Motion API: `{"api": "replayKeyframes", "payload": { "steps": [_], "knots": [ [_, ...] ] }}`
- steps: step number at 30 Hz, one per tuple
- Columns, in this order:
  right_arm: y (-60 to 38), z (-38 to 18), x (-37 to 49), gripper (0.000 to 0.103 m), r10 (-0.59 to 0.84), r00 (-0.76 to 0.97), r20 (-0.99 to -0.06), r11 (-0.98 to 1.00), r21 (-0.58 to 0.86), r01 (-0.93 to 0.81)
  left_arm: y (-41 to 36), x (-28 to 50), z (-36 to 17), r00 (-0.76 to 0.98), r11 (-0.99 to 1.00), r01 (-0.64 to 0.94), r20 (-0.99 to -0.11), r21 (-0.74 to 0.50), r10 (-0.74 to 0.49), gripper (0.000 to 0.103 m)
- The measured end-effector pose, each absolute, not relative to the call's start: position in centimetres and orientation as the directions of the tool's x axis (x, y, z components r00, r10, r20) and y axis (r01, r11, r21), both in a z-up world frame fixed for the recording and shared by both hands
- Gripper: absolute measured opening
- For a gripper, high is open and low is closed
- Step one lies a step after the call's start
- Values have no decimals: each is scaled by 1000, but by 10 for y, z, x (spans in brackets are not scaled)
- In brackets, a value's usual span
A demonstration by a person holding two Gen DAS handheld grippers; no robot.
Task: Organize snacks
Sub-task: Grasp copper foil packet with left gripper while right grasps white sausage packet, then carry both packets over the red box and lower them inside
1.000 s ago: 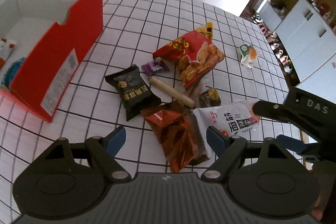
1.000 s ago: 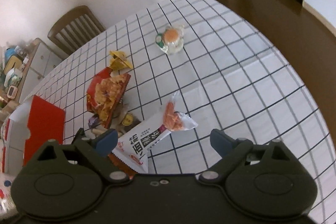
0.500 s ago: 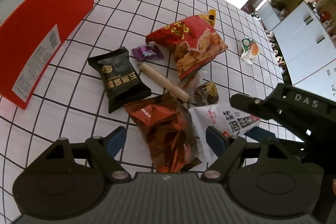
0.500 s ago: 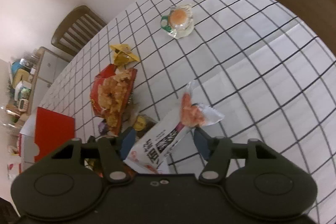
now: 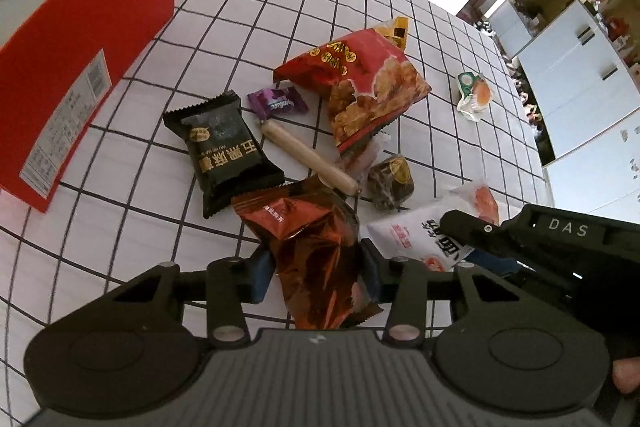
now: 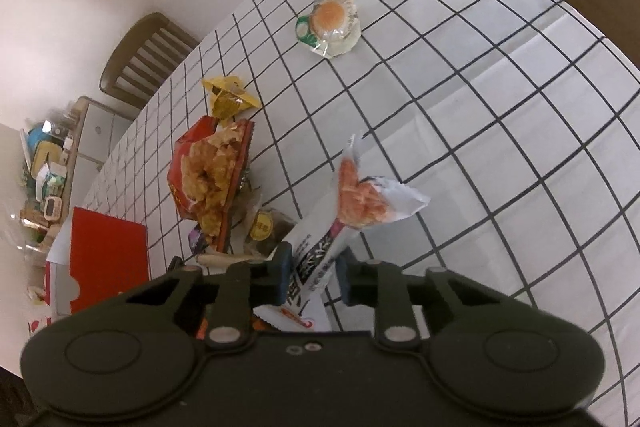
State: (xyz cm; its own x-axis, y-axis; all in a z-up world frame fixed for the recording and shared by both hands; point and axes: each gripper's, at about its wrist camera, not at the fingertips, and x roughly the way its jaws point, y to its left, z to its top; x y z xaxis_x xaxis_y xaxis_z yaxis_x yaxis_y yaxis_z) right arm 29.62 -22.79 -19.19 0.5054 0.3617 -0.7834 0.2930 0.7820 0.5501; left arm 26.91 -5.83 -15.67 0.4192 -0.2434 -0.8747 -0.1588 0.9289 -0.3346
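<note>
My left gripper (image 5: 316, 273) is shut on a copper-brown foil snack bag (image 5: 312, 247) lying on the checked tablecloth. My right gripper (image 6: 314, 273) is shut on a white noodle-snack packet (image 6: 348, 203); that packet (image 5: 424, 233) also shows in the left wrist view under the right gripper's finger. Loose snacks lie beyond: a black packet (image 5: 224, 151), a sausage stick (image 5: 308, 157), a purple candy (image 5: 278, 101), a red chip bag (image 5: 360, 83), a dark round sweet (image 5: 390, 179), a yellow wrapper (image 5: 396, 31) and a clear jelly cup (image 5: 474, 95).
A red and white cardboard box (image 5: 80, 39) stands open at the left of the table. A wooden chair (image 6: 148, 55) is at the far table edge. White cabinets (image 5: 580, 67) stand to the right, beyond the table edge.
Both grippers have moved down and forward and closed: the left on the copper-brown bag, the right on the white packet, which now tilts up off the table.
</note>
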Motion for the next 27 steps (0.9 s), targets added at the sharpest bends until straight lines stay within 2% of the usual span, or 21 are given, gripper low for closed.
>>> {"api": "replayKeyframes", "payload": {
  "steps": [10,27],
  "knots": [
    [-228,-180,283,7,343,519,-783,832,509,218,-59,259,-142,425,942,-114,-873,-314,-240,41],
    [-208,-133,232,5,428,498,-754,886,460,-65,-40,220,-111,417,949,-88,-876,-304,-242,41]
  ]
}}
